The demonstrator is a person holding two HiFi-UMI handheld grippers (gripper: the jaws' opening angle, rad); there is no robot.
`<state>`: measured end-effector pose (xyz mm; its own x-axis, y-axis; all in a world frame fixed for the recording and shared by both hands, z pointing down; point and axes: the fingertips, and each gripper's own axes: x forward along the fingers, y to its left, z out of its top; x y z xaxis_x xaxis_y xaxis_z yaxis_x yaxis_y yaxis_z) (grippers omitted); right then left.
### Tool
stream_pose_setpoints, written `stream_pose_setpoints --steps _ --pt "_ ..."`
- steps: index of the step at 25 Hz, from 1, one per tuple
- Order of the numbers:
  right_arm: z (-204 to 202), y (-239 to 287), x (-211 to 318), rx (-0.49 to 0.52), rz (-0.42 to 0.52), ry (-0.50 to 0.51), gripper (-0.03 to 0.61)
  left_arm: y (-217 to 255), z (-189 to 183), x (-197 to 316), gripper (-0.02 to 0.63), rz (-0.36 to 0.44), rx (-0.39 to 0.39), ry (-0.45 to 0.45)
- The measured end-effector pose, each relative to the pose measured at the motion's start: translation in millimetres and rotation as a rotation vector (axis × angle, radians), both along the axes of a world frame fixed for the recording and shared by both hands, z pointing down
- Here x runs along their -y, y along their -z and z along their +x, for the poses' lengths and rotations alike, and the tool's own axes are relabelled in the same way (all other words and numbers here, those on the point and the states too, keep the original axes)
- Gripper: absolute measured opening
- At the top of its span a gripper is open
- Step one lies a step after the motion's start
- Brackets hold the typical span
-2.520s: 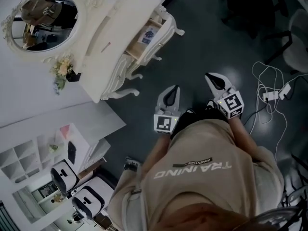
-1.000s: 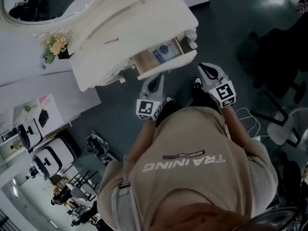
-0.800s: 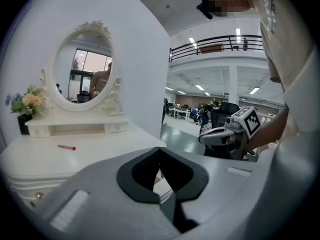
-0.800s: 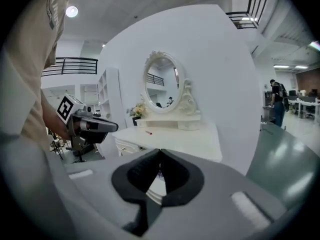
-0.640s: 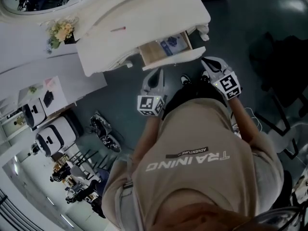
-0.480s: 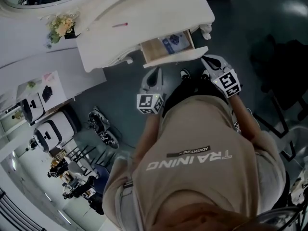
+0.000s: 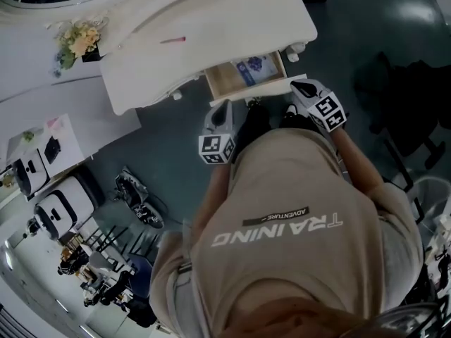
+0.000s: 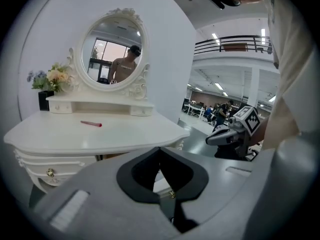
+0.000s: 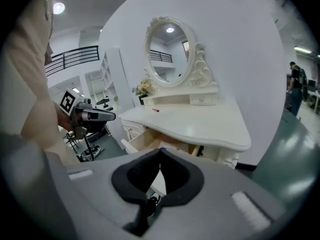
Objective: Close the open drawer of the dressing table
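The white dressing table (image 7: 211, 20) stands ahead of me, with its wooden drawer (image 7: 246, 72) pulled out toward me. A blue-printed item (image 7: 254, 67) lies inside it. My left gripper (image 7: 224, 108) is shut and empty, just below the drawer's left part. My right gripper (image 7: 296, 86) is also shut and empty, its tip close to the right end of the white drawer front (image 7: 276, 87); contact cannot be told. In the right gripper view the open drawer (image 9: 144, 138) shows just beyond the shut jaws of the right gripper (image 9: 160, 150). The left gripper (image 8: 160, 149) looks at the tabletop (image 8: 100, 134).
A red pen (image 7: 173, 40) lies on the tabletop, and a flower pot (image 7: 74, 39) stands at its back left under the oval mirror (image 8: 114, 54). Dark chairs (image 7: 409, 97) stand to the right. White machines (image 7: 56, 203) sit at the left on the floor.
I have come up close to the dressing table. Both grippers have moved forward from mid-floor to the drawer front, and both stay shut.
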<state>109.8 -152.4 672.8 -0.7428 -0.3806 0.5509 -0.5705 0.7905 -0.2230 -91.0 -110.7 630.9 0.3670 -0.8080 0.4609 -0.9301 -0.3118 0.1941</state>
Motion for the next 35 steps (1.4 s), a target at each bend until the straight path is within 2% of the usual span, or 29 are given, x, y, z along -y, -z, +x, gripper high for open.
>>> stream_pose_setpoints --steps 5,11,16,19,21,25,29,35 --pt "-26.1 -36.4 5.5 -0.040 -0.120 -0.058 0.005 -56.3 -45.1 -4.1 0.002 -0.134 -0.006 -0.077" --pt "-36.4 -77.3 -21.0 -0.073 -0.292 -0.072 0.005 -116.5 -78.3 -22.3 0.000 -0.277 -0.035 -0.154" --pt "-13.8 -123.8 -61.8 -0.122 -0.484 -0.091 0.005 -167.6 -78.5 -48.5 0.002 -0.444 -0.046 -0.199" --pt "-4.6 -145.3 -65.8 -0.140 -0.541 -0.096 0.005 -185.2 -76.0 -53.9 0.002 -0.501 -0.037 -0.223" --pt "-3.8 -157.4 -67.7 -0.143 -0.588 -0.086 0.005 -192.8 -72.9 -58.7 0.002 -0.546 -0.065 -0.239" --pt "-7.9 -166.3 -69.8 -0.128 -0.644 -0.016 0.005 -203.7 -73.9 -73.7 0.002 -0.648 -0.115 -0.171" --pt "-13.6 -168.9 -42.5 -0.078 -0.638 0.000 0.005 -213.8 -77.9 -62.4 0.002 -0.683 -0.119 -0.099" --pt "-4.1 -170.6 -36.3 -0.090 -0.671 0.018 0.005 -209.9 -58.4 -48.8 0.002 -0.665 -0.136 -0.153"
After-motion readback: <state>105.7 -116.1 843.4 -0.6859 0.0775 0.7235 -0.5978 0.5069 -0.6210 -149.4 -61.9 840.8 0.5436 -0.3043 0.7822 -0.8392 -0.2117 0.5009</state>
